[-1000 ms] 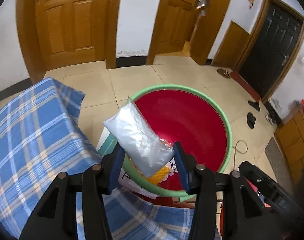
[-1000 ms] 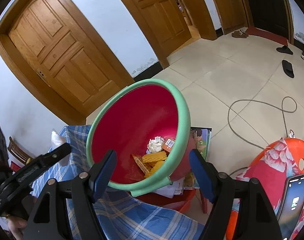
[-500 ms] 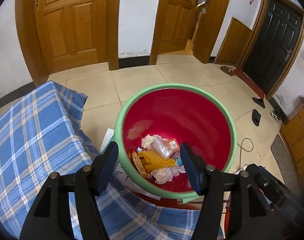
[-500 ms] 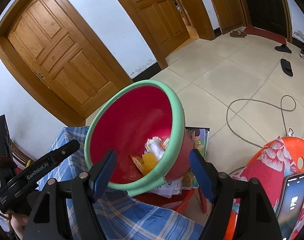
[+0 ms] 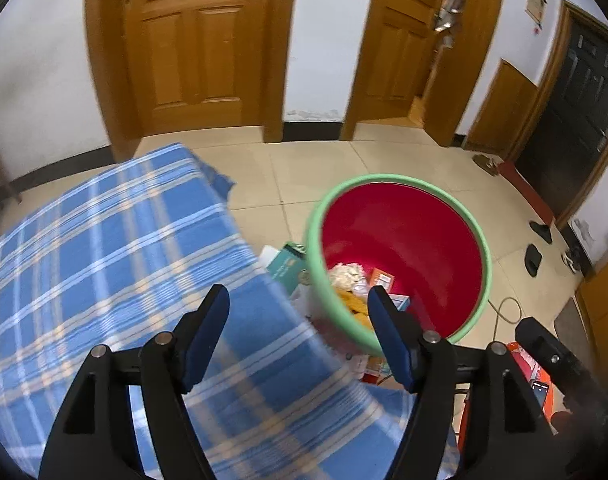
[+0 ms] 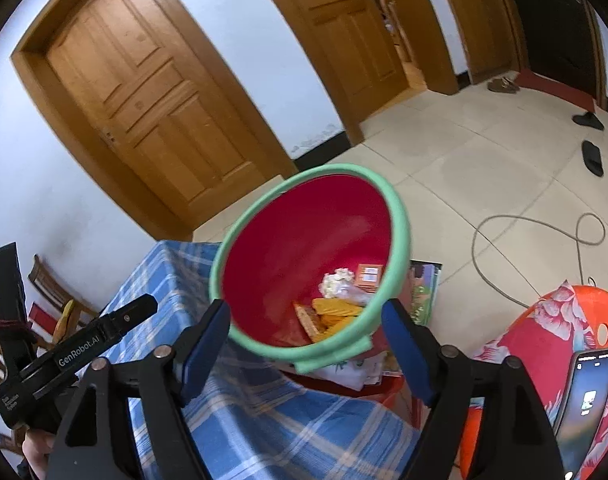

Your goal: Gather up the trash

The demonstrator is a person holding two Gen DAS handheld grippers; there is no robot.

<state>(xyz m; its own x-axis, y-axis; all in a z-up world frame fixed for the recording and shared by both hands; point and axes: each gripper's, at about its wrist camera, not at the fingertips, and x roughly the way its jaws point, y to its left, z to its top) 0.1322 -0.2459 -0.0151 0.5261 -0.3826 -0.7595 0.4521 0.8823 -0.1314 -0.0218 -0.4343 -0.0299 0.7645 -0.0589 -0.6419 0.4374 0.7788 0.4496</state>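
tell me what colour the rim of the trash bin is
Mint green, around a red inside: the trash bin rim shows best in the right wrist view.

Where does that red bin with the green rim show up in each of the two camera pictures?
Left wrist view: the red bin sits right of centre, beyond the blue checked cloth, partly behind the right finger of the left hand-held gripper.
Right wrist view: the bin sits at centre, tilted, just above the right hand-held gripper.
Shared landmark: the orange packet lying inside the bin.
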